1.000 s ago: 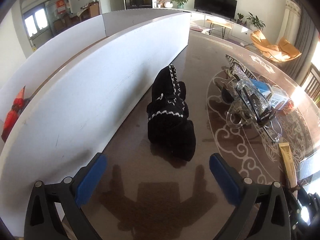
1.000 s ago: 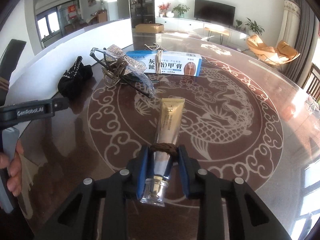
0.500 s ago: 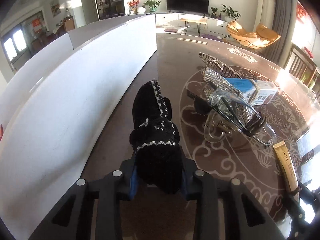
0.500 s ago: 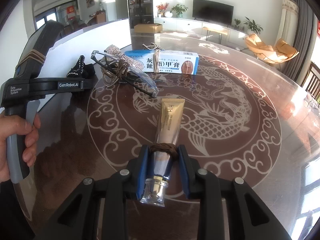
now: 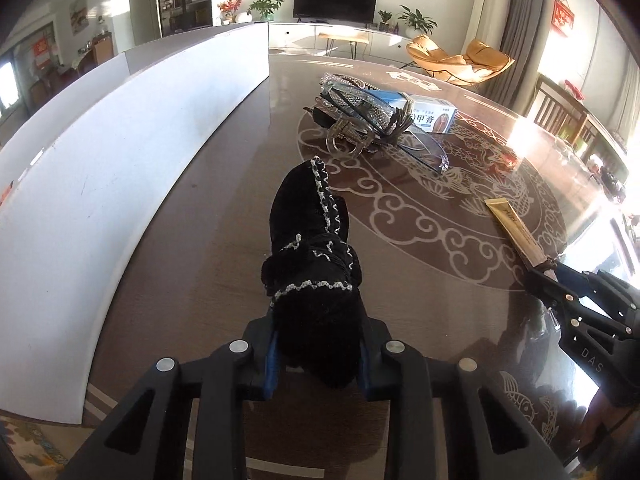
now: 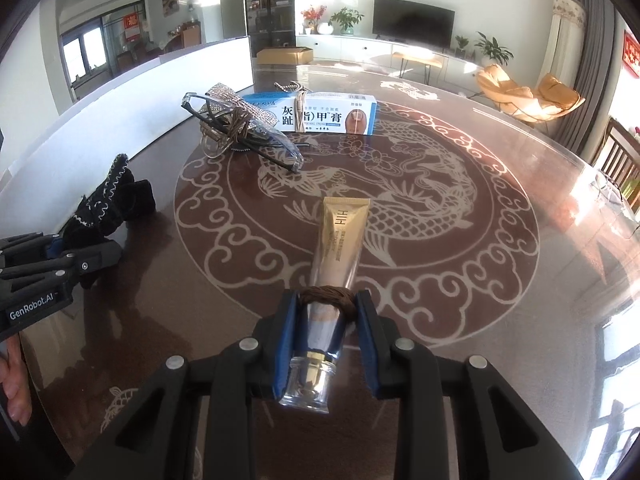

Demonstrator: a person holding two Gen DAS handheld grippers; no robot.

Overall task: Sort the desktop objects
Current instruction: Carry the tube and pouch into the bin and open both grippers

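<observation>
My left gripper (image 5: 318, 354) is shut on a black knitted pouch (image 5: 310, 240) with white trim, which lies on the brown table; it also shows at the left of the right wrist view (image 6: 108, 208). My right gripper (image 6: 326, 340) is shut on a gold tube (image 6: 338, 240) near its silver cap end; the tube points away along the table. The tube (image 5: 514, 228) and the right gripper (image 5: 560, 286) also show at the right of the left wrist view.
A white curved board (image 5: 132, 132) stands along the table's left side. Further back lie clear glasses (image 6: 248, 140) tangled with a rhinestone strap (image 6: 240, 106), and a blue-white nail cream box (image 6: 320, 114). The table edge (image 6: 600, 208) curves on the right.
My left gripper moved up to the black pouch, shut on it, and has since shifted with it towards the table's middle. My right gripper still holds the gold tube.
</observation>
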